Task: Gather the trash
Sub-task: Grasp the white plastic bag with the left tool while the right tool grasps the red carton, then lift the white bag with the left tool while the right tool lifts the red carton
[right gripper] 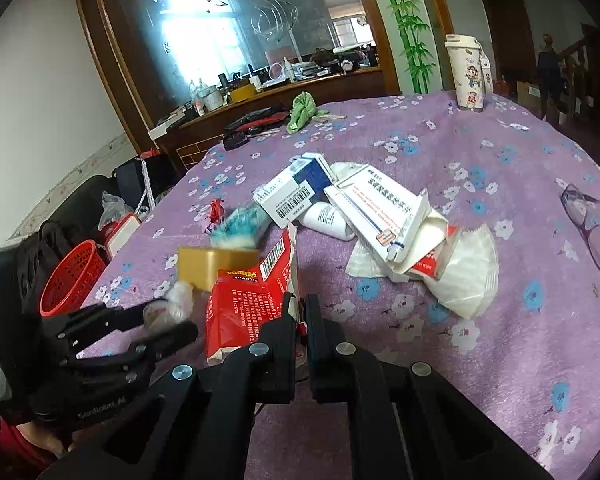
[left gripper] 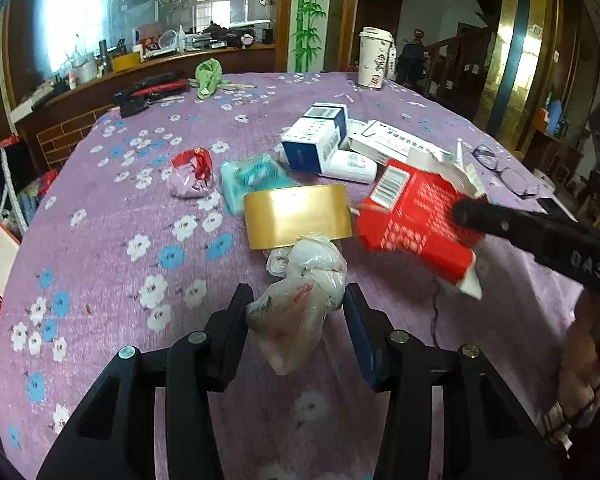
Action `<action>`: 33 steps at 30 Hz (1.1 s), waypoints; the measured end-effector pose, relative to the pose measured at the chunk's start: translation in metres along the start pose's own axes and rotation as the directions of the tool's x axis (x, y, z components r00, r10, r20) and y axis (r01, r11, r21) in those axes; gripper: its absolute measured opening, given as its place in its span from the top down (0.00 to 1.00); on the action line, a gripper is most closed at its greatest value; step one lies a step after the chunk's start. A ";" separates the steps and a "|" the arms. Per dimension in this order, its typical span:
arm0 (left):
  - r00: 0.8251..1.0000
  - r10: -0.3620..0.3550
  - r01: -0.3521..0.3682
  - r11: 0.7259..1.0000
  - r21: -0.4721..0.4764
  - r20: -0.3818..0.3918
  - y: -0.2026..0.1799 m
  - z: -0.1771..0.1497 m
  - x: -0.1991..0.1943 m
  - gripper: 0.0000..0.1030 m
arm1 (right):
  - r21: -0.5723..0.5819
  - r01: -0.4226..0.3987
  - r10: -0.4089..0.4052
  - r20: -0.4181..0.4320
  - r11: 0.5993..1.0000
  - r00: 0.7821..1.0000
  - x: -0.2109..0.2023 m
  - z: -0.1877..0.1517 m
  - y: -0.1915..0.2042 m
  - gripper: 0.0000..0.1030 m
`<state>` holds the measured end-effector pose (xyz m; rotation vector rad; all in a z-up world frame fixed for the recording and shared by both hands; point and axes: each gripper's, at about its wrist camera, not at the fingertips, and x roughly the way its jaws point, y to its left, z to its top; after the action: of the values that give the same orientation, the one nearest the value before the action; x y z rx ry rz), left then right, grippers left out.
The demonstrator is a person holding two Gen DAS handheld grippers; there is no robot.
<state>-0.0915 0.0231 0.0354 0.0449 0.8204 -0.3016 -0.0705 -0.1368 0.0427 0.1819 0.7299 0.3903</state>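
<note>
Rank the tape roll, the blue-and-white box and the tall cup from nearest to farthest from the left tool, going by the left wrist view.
1. Tape roll, just beyond the left tool, on the purple cloth.
2. Blue-and-white box, mid-table, slightly right.
3. Tall cup, at the far edge, right.

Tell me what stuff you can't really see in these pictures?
- Red basket: right wrist view, its base hidden behind the table edge; in the left wrist view the frame edge cuts it.
- Red carton: motion-blurred in the left wrist view, print unreadable.
- White bottle: mostly covered by boxes.
- Crumpled plastic bag: blurred in the right wrist view, partly behind the left gripper.
</note>
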 end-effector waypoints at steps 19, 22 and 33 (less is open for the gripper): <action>0.996 -0.038 0.041 0.998 -0.037 0.075 0.013 -0.002 -0.041 0.66 | -0.022 0.003 -0.002 0.034 1.000 0.999 -0.017 0.002 0.015 0.95; 0.996 -0.039 0.042 0.998 -0.037 0.085 0.013 -0.003 -0.046 0.70 | -0.024 -0.001 0.002 0.040 1.000 0.999 -0.021 0.002 0.017 0.95; 0.997 -0.015 0.018 0.999 -0.036 0.072 0.012 -0.016 -0.051 0.72 | -0.043 -0.005 0.008 0.048 0.999 0.999 -0.033 -0.008 0.031 0.95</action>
<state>-0.1322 0.0494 0.0605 -0.0071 0.7552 -0.3023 -0.1064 -0.1217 0.0661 0.1527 0.6728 0.4062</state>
